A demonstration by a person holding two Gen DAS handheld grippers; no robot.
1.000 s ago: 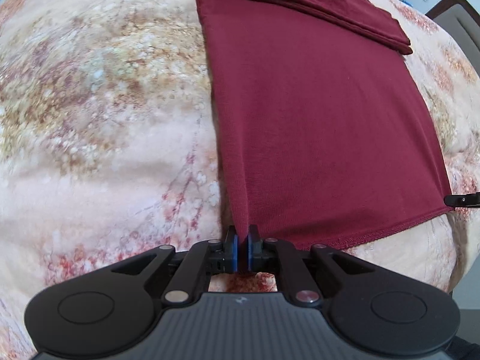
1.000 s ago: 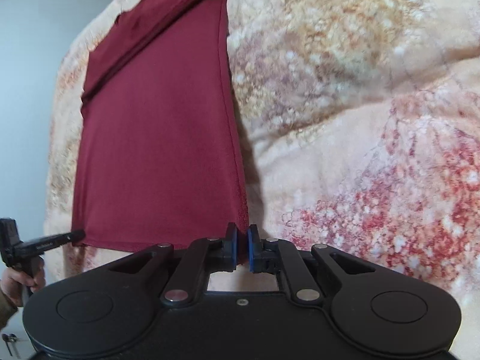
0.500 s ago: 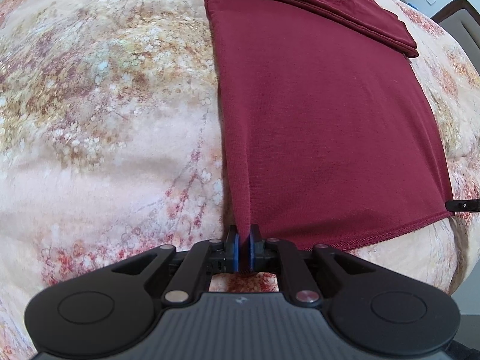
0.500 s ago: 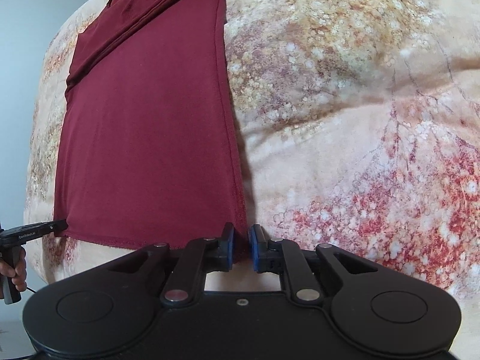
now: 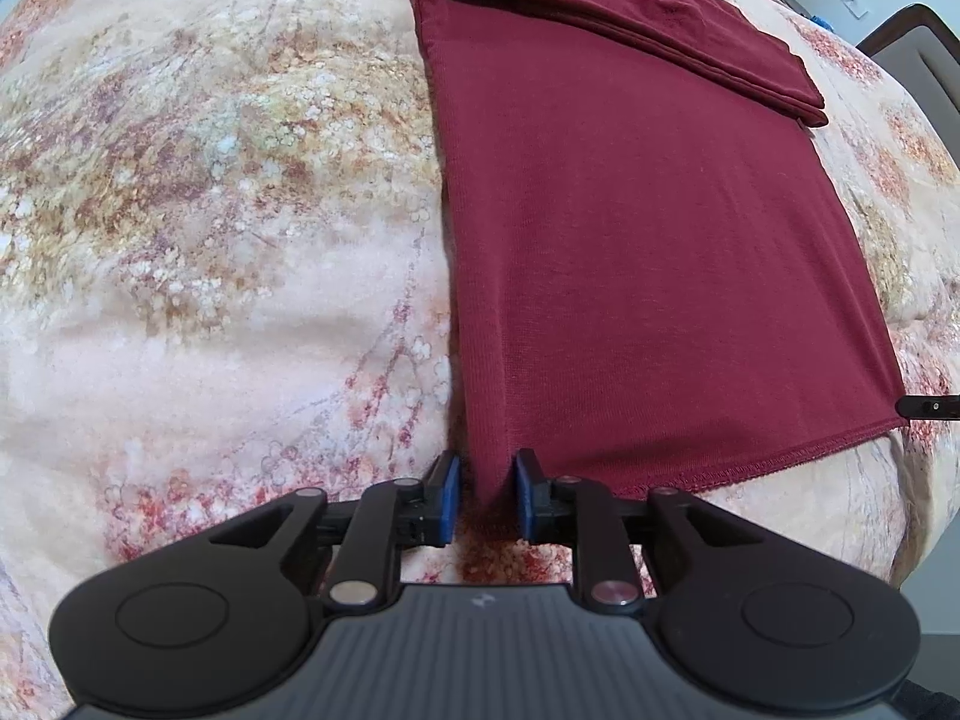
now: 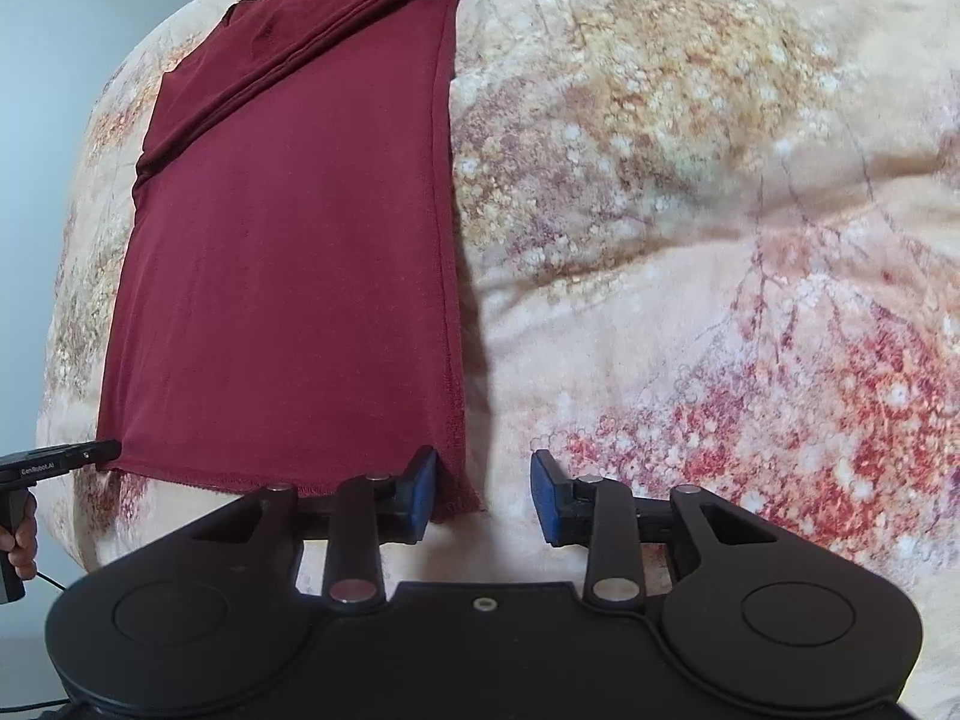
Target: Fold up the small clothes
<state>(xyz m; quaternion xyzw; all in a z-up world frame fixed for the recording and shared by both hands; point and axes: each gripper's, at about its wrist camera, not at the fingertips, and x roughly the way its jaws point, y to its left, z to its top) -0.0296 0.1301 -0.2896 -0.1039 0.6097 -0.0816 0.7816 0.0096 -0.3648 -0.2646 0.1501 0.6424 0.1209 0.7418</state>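
Note:
A dark red garment (image 5: 648, 252) lies flat on a floral bedspread (image 5: 210, 240), its far end folded over into a thick band. My left gripper (image 5: 485, 495) is open, with the garment's near left corner still standing between its blue pads. In the right wrist view the same garment (image 6: 288, 276) lies to the left. My right gripper (image 6: 483, 495) is open wide, with the near right corner lying just inside its left pad. Each gripper's tip shows at the edge of the other's view.
The bedspread (image 6: 690, 210) is soft and rumpled, and drops off at its near edge. A dark chair back (image 5: 918, 54) stands at the far right of the left wrist view. A pale wall (image 6: 54, 60) is at the left of the right wrist view.
Both grippers were shut on the garment's near corners one second ago. Both have opened and let go; the right opened first and wider. The garment now lies flat.

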